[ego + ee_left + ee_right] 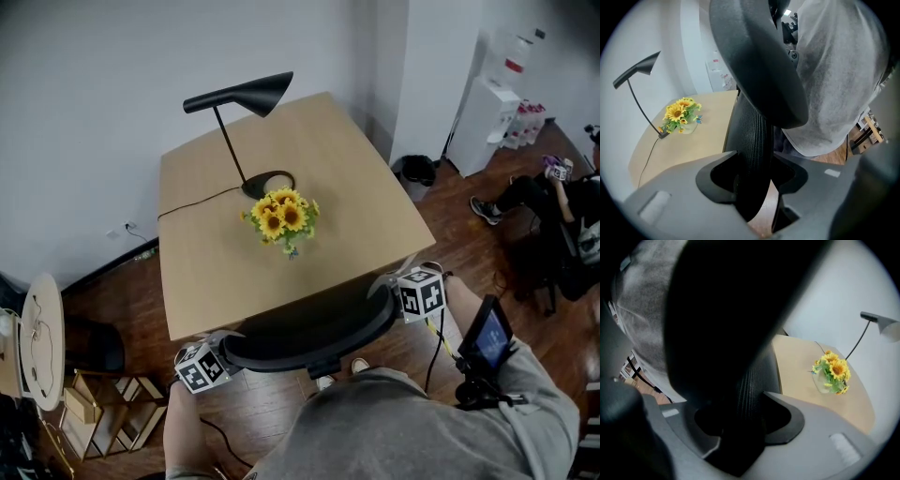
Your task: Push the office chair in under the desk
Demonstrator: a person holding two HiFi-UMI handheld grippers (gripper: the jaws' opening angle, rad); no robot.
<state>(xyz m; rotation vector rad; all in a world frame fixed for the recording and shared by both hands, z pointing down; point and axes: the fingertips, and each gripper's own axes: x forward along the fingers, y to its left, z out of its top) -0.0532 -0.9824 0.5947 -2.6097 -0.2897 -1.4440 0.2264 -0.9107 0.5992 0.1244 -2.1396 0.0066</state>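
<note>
The black office chair's curved backrest top (309,328) lies just below the front edge of the light wooden desk (211,277), with the seat hidden under the desk and me. My left gripper (225,353) clamps the left end of the backrest. Its jaws sit on both sides of the mesh backrest (752,136), and the left gripper (754,185) is shut on it. My right gripper (387,293) holds the right end in the same way. There the dark backrest (750,380) fills the gap of the right gripper (740,427).
On the desk stand a black lamp (239,98) and a vase of sunflowers (281,217). A black bin (415,173) and a white water dispenser (483,122) stand at the right wall. A person (553,202) sits far right. A round side table (42,337) is left.
</note>
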